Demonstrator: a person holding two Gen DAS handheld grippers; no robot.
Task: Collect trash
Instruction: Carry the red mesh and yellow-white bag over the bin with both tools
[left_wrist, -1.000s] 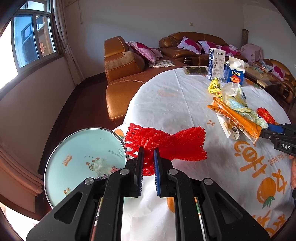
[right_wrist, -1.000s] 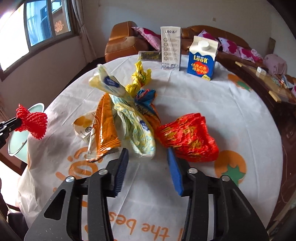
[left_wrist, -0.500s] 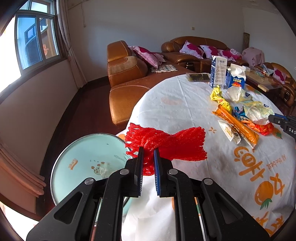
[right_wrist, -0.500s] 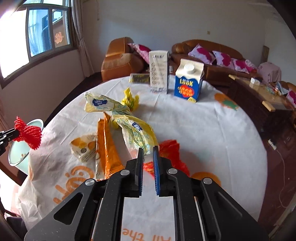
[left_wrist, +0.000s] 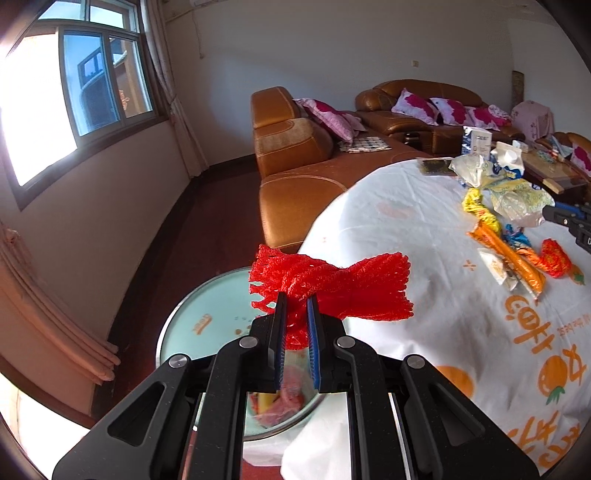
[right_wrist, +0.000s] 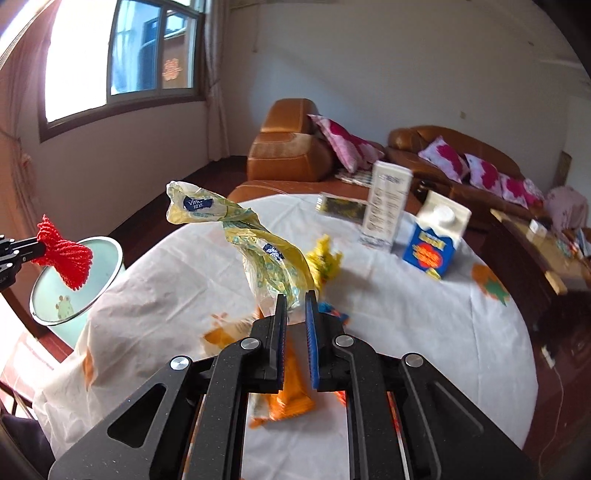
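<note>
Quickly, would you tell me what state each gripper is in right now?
Left gripper: shut on the red foam net.
Right gripper: shut on the yellow-green plastic bag, lifted off the table.

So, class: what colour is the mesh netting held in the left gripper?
Bright red netting, clearest in the left wrist view.

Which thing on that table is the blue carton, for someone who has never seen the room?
Start at the round table with the white, orange-printed cloth and look to its far side, nearest the sofas. Two cartons stand there side by side: a tall white box and, to its right, the blue carton. It is the shorter one, with a slanted white top, a round cap and a red-and-yellow label.
</note>
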